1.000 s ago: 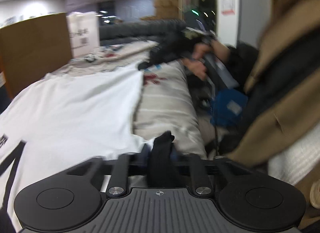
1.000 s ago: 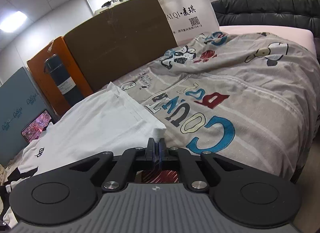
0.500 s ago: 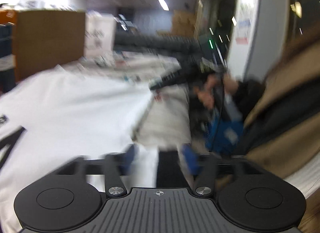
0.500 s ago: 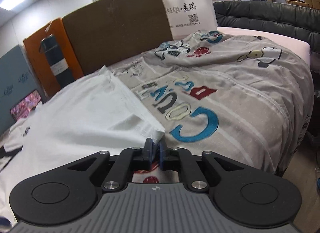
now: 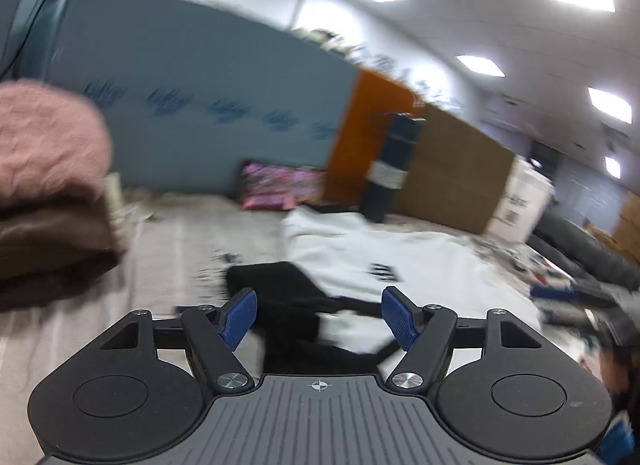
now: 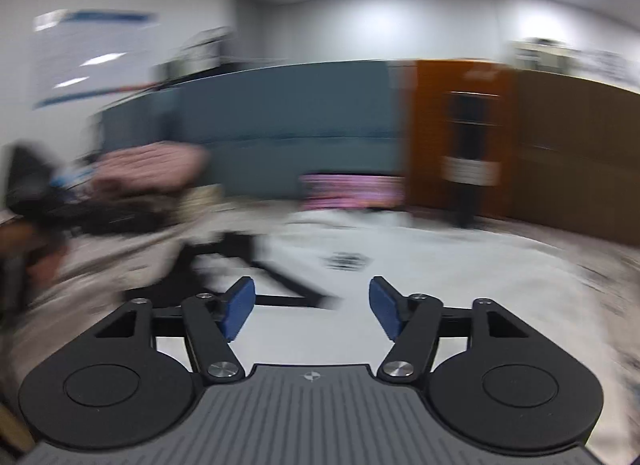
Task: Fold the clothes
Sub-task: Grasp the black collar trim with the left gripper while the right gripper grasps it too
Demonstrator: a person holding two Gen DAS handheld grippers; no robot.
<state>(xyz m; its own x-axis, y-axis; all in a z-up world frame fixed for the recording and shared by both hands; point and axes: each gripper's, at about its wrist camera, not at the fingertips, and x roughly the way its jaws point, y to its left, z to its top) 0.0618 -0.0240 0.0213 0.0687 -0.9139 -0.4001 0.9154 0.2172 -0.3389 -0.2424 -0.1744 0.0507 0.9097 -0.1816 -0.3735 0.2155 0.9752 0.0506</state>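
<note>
Office-type room w/ ceiling light panels; both views motion-blurred. Bed cover (image 5: 168,249), beige-grey, fills the lower half of the left wrist view.

Left wrist view, left to right: pink fuzzy garment (image 5: 48,145) at 9 o'clock, stacked on a dark brown one (image 5: 52,245). Behind, at 11 o'clock, a teal box (image 5: 192,77) carries a row of blue marks, too blurred to read. Pink patterned packet (image 5: 276,185) near centre. White T-shirt (image 5: 400,261) w/ black trim and a small black print, illegible, lies on the cover at 3 o'clock from centre, just ahead of the tongs. Orange box (image 5: 368,129) w/ a dark bottle picture and white label, text unreadable, then a brown cardboard sheet (image 5: 452,173), then a white bag (image 5: 520,205) at 2–3 o'clock, printing blurred.

Left gripper (image 5: 318,319): jaws apart, blue pads clear of the cloth; they've just been opening, nothing clamped between.

Right wrist view: same T-shirt (image 6: 400,265) spreads beneath and ahead; teal box (image 6: 288,125) at 12, orange box (image 6: 456,137) at 2. Right gripper (image 6: 310,309): jaws apart too, just been opening, holding nothing.
</note>
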